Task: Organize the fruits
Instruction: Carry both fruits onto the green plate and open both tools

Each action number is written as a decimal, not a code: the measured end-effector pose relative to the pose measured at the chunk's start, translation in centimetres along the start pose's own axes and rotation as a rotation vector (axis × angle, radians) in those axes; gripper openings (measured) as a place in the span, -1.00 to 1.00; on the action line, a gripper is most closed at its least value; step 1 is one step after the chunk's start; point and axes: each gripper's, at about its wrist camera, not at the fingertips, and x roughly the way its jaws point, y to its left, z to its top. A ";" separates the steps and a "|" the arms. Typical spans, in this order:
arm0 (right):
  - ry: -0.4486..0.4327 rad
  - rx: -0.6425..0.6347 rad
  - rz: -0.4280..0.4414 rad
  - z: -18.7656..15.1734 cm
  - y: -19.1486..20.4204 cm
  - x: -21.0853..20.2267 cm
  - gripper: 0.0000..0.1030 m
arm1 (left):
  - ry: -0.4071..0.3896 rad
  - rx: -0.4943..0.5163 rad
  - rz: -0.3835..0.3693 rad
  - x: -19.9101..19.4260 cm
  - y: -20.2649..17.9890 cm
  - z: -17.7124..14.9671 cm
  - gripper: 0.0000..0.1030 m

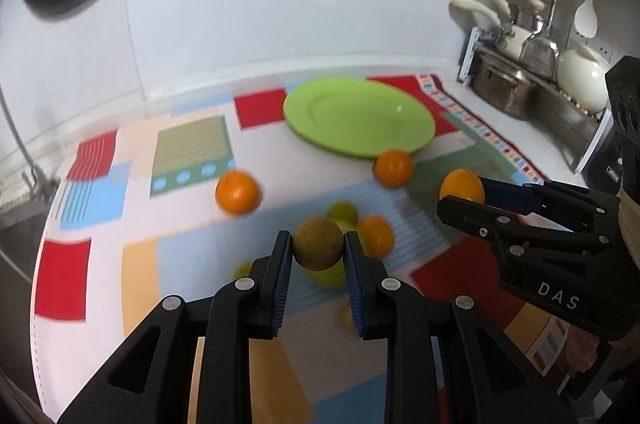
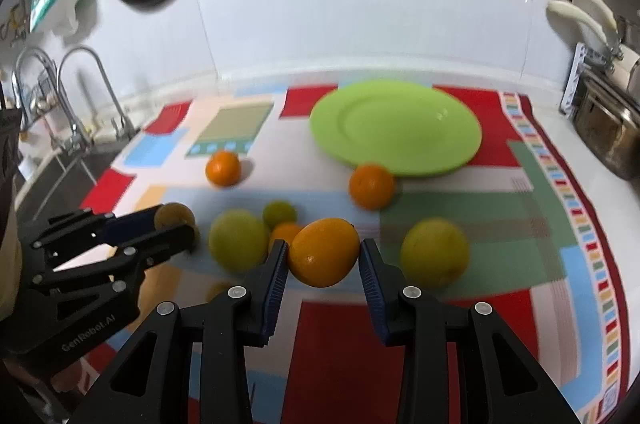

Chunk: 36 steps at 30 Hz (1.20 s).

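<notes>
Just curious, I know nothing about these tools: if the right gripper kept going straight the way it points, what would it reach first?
Probably the orange by the green plate's rim, then the plate; depth is uncertain. The right gripper already holds an orange fruit.

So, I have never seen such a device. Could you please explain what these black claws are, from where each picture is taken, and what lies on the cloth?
The black claws are two-finger grippers that a person holds, one in each hand. A camera sits on each gripper and looks along its fingers, so each picture shows its own claw below.

The left gripper is shut on a brownish round fruit. The right gripper is shut on an orange fruit.

On the patterned cloth lie an empty green plate, more oranges and some yellow-green fruits.
</notes>
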 end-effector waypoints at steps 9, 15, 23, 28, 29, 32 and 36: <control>-0.094 0.016 -0.018 4.4 -2.5 -1.4 -0.27 | -0.074 0.041 -0.027 0.6 -1.3 5.1 -0.49; -0.101 0.016 -0.029 7.5 -4.4 -0.3 -0.27 | -0.078 0.050 -0.045 3.1 -1.6 8.7 -0.49; -0.069 0.005 -0.037 10.6 -6.9 3.4 -0.27 | -0.020 0.098 -0.055 8.7 -1.7 12.5 -0.49; -0.023 0.000 -0.028 11.6 -8.5 6.7 -0.27 | 0.056 0.113 -0.073 12.7 -1.6 13.3 -0.49; -0.011 0.001 -0.026 11.6 -8.7 7.2 -0.27 | 0.070 0.114 -0.077 13.5 -1.6 13.3 -0.49; 0.026 0.004 -0.025 11.7 -9.6 9.4 -0.27 | 0.107 0.115 -0.083 15.5 -1.4 13.5 -0.49; 0.065 0.008 -0.022 11.7 -10.4 11.6 -0.27 | 0.142 0.113 -0.076 17.5 -1.1 13.5 -0.49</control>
